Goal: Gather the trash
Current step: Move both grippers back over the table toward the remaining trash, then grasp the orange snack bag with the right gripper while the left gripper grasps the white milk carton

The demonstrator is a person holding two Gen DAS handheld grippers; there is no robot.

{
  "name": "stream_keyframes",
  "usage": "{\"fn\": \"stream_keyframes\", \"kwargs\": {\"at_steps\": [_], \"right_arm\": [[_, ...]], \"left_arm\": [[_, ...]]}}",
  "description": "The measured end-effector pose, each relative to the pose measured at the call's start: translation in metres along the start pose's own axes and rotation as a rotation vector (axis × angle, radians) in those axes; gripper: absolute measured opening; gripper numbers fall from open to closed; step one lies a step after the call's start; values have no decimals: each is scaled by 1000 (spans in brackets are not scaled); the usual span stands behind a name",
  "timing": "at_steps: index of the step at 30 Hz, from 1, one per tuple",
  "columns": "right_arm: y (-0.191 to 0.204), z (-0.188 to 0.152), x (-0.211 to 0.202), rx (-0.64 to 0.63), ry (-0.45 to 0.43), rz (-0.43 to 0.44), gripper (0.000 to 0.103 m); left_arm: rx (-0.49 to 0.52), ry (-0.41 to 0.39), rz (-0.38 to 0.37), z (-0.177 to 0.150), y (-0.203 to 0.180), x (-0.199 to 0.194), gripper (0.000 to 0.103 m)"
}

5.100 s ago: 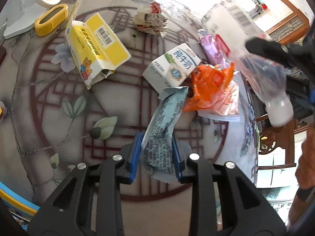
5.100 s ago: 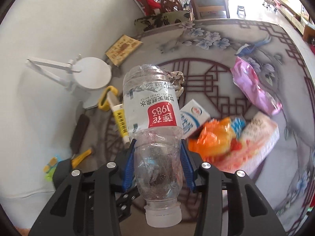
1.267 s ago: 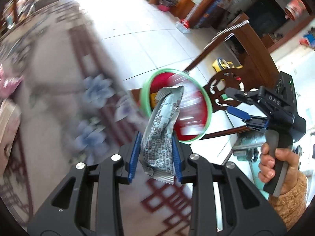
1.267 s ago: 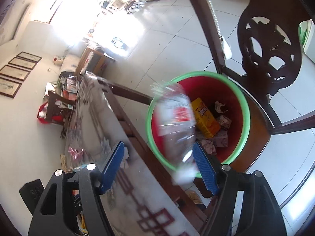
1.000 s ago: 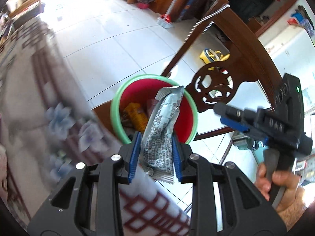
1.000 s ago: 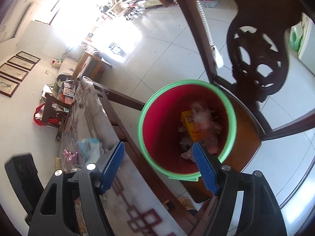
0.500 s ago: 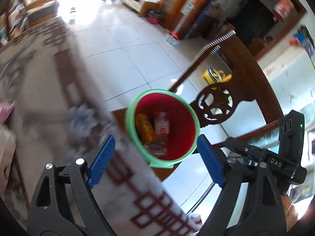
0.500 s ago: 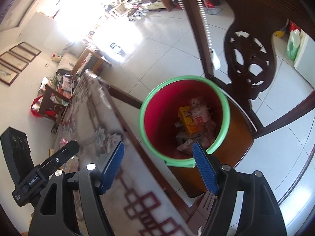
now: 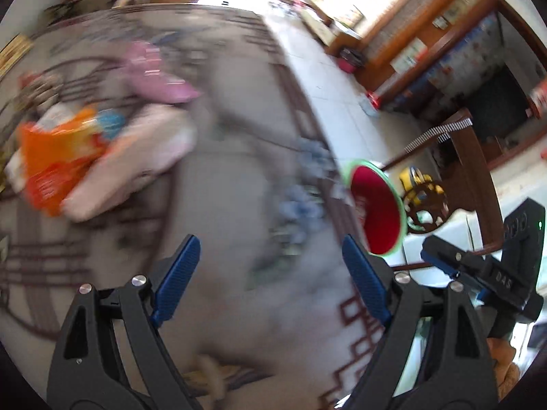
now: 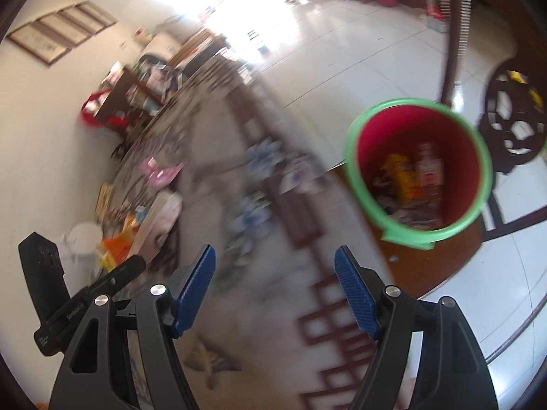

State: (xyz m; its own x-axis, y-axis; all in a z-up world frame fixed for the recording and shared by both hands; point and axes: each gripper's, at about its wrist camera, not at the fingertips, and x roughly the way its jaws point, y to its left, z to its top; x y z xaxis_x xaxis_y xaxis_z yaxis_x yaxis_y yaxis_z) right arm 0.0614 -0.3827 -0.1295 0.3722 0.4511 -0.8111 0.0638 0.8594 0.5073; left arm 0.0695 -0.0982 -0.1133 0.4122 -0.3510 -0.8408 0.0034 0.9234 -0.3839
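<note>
Legible text, left wrist view: white letters "DAS" on the black body of the right gripper (image 9: 444, 263), at about 4 o'clock in frame.

Right wrist view: pale lettering on the arm of the left gripper (image 10: 135, 266), at about 8 o'clock; too blurred to read.

Wrappers on the table (image 9: 222, 177) and packets in the red bin (image 10: 420, 167): print blurred, unreadable.
</note>
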Motion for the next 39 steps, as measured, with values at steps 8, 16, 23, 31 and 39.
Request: {"fn": "stream_keyframes", "kwargs": {"at_steps": [8,16,23,31,39], "right_arm": [[124,2,60,-136,106,143,71],[244,3,129,-291,197,167,81],[284,7,193,-281,221,97,81],[280,11,262,-230,347,-10,81],[282,7,250,-333,314,-2,43]], "left_arm": [[-164,-65,90,-9,108,-50,83],[-307,-83,113,-19,187,-72,83],[-377,-69,121,-30,237,-80,83],[-344,-106,165,-13,269,-83,83],[-176,-114,211,28,256,-63,83]]}}
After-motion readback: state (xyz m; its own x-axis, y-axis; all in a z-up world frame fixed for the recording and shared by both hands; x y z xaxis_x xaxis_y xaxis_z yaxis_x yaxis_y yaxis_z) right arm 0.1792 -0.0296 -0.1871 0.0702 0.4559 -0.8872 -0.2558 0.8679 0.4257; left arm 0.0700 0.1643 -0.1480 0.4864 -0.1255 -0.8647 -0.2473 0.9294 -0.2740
